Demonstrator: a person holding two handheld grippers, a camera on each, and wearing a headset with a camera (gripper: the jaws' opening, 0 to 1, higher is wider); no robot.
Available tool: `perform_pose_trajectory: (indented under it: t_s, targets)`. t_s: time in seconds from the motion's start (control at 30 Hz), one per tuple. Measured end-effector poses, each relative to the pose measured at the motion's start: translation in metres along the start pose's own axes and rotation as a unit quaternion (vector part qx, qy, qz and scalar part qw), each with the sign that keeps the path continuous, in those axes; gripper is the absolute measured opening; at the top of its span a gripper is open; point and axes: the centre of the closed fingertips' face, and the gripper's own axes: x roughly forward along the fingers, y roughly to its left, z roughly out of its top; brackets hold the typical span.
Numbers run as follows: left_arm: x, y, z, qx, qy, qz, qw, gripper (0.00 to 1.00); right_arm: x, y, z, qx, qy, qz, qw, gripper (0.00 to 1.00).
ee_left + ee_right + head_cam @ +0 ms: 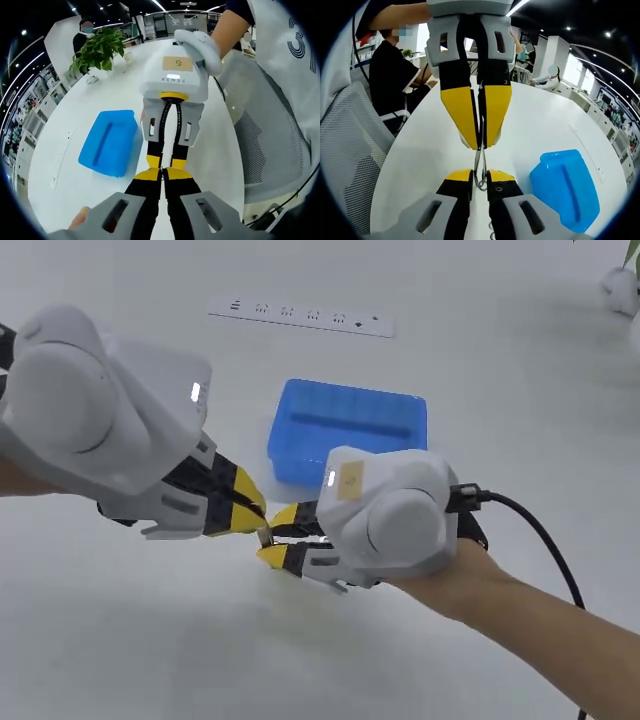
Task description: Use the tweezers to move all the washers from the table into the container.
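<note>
Thin metal tweezers [480, 150] run between the two grippers, which meet tip to tip above the white table [120, 640]. My left gripper [252, 508] comes in from the left, its yellow-tipped jaws shut on the tweezers [265, 532]. My right gripper [276, 543] faces it, and in its own view [481, 176] its jaws are closed on the tweezers' near end. A small metal ring [482, 185] shows there; whether it is a washer I cannot tell. The blue container [345, 425] stands just behind the grippers, open side up.
A white power strip [300, 317] lies at the far side of the table. A potted plant [97, 50] stands on the table's far end. A grey mesh chair [270, 130] sits by the table edge. People sit in the background.
</note>
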Motion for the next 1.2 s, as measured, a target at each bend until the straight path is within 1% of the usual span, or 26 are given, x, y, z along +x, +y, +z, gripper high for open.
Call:
perform_pose_trajectory:
  t_s: [0.13, 0.2, 0.27, 0.4, 0.47, 0.53, 0.7, 0.93, 1.07, 1.2]
  targets:
    - [0.002, -0.002, -0.005, 0.002, 0.01, -0.005, 0.9999, 0.07, 0.001, 0.001, -0.002, -0.003, 0.002, 0.005, 1.0, 0.11]
    - [0.003, -0.001, -0.005, 0.001, 0.01, -0.004, 0.9999, 0.07, 0.001, 0.001, -0.002, -0.005, 0.002, 0.005, 1.0, 0.11]
    - [0.004, 0.001, -0.004, -0.004, 0.006, -0.003, 1.0, 0.07, 0.001, 0.0, -0.003, -0.006, 0.004, 0.003, 1.0, 0.1]
    - [0.006, 0.006, -0.001, -0.019, -0.007, -0.001, 0.9998, 0.07, -0.001, -0.003, -0.004, 0.017, -0.001, 0.0, 0.9999, 0.1]
    - [0.006, 0.006, 0.001, -0.026, -0.012, -0.003, 0.9996, 0.07, -0.002, -0.004, -0.005, 0.026, -0.004, -0.002, 0.9997, 0.1]
    - [0.007, 0.005, 0.003, -0.026, -0.016, -0.004, 0.9995, 0.07, -0.002, -0.003, -0.005, 0.033, -0.006, -0.003, 0.9994, 0.1]
    - [0.006, 0.002, 0.009, -0.028, -0.032, -0.009, 0.9991, 0.07, -0.004, -0.003, -0.005, 0.036, -0.011, -0.001, 0.9993, 0.1]
    - [0.0, 0.004, 0.012, -0.029, -0.045, -0.007, 0.9985, 0.06, -0.01, -0.005, -0.001, 0.035, -0.016, -0.002, 0.9993, 0.1]
    - [-0.004, 0.006, 0.018, -0.029, -0.057, 0.001, 0.998, 0.06, -0.016, -0.007, 0.003, 0.033, -0.02, -0.006, 0.9992, 0.1]
    - [-0.008, 0.008, 0.025, -0.031, -0.063, 0.001, 0.9975, 0.06, -0.022, -0.009, 0.008, 0.029, -0.023, -0.012, 0.9993, 0.1]
